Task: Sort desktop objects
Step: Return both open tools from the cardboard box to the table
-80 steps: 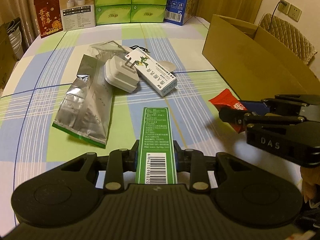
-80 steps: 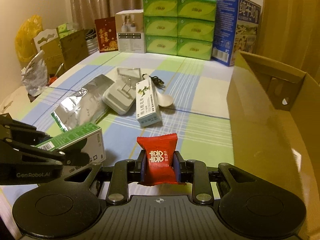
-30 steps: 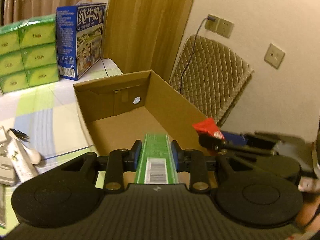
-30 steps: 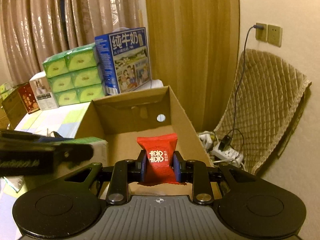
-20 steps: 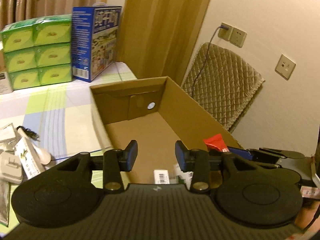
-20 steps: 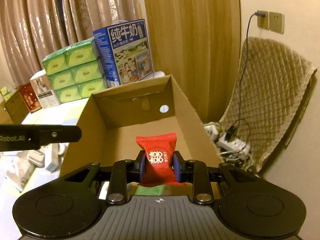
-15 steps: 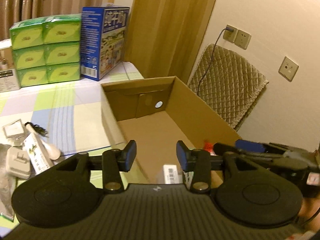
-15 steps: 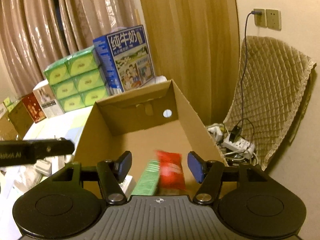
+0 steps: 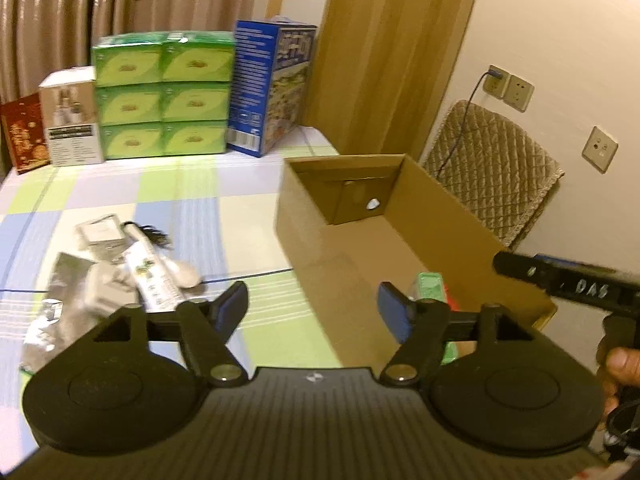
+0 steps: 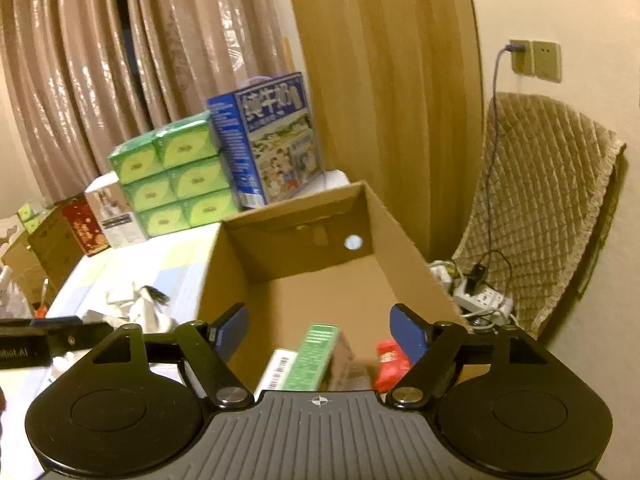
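A brown cardboard box [image 9: 440,200] [image 10: 400,236] stands open-topped at the table's right edge. Inside it lie a green carton [image 10: 314,354] [image 9: 430,286] and a red snack packet [image 10: 390,362]. My left gripper [image 9: 314,308] is open and holds nothing; it hangs over the box's left wall. My right gripper [image 10: 318,326] is open too, above the box's near end, with both items below it. On the checked tablecloth to the left lie a white-green carton [image 9: 154,280], a white charger [image 9: 106,284] and a silver foil bag [image 9: 56,304].
Green tissue packs [image 9: 164,96] and a blue milk carton [image 9: 272,88] line the table's far edge. A padded chair [image 10: 540,208] and a power strip [image 10: 482,300] sit right of the box. A person's hand [image 9: 618,376] holds the right gripper's handle.
Both grippers carried their items from the table over the box and opened. The green carton and the red packet dropped in. The left gripper has since swung left, its jaws wider.
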`<state>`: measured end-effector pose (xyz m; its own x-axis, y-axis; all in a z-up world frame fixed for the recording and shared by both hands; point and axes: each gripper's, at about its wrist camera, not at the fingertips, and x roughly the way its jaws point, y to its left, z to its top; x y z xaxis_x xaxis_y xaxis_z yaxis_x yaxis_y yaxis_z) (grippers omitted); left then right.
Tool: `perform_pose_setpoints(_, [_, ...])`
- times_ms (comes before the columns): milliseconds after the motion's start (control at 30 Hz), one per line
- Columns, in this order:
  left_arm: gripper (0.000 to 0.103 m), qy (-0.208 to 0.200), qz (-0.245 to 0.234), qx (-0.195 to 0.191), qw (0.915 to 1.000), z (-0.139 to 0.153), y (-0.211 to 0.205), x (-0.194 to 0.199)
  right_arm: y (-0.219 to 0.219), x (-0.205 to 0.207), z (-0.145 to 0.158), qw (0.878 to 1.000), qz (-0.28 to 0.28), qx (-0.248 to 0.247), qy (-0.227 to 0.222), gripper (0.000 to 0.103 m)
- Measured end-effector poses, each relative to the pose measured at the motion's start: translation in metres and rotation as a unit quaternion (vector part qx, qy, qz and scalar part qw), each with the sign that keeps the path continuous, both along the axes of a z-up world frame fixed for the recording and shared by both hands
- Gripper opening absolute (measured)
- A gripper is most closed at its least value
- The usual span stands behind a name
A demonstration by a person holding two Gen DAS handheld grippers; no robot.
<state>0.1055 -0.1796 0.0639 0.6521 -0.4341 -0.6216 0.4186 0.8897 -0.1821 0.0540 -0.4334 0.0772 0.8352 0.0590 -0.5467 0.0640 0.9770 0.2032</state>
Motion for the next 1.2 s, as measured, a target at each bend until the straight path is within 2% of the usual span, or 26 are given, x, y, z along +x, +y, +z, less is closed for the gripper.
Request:
perform_pose_setpoints(100, [0.081, -0.003, 0.017, 0.006, 0.9998, 0.001, 0.020, -0.007, 0.020, -0.004, 0.007, 1.000, 0.015, 0.003, -0.013, 0.084])
perform_pose_setpoints(267, [0.091, -0.008, 0.058, 0.011, 0.9983, -0.002, 0.061, -0.021, 0.064, -0.008, 0.011, 0.998, 0.062, 0.003, -0.025, 0.092])
perform_pose_setpoints(567, [0.096, -0.011, 0.129, 0.058, 0.9899, -0.004, 0.133, -0.048, 0.132, -0.008, -0.003, 0.990, 0.139, 0.010, -0.016, 0.097])
perform_pose_setpoints(833, [0.100, -0.028, 0.162, 0.081, 0.9830, -0.008, 0.177, -0.058, 0.173, -0.005, -0.022, 0.982, 0.188, -0.009, -0.002, 0.098])
perform_pose_setpoints(933, [0.101, -0.041, 0.161, 0.093, 0.9818, -0.019, 0.190, -0.052, 0.185, 0.004, -0.035, 0.980, 0.197, -0.020, 0.007, 0.098])
perform_pose_setpoints(1200, [0.101, -0.002, 0.137, 0.107, 0.9848, -0.054, 0.203, 0.001, 0.208, 0.046, -0.070, 0.975, 0.216, -0.042, 0.030, 0.098])
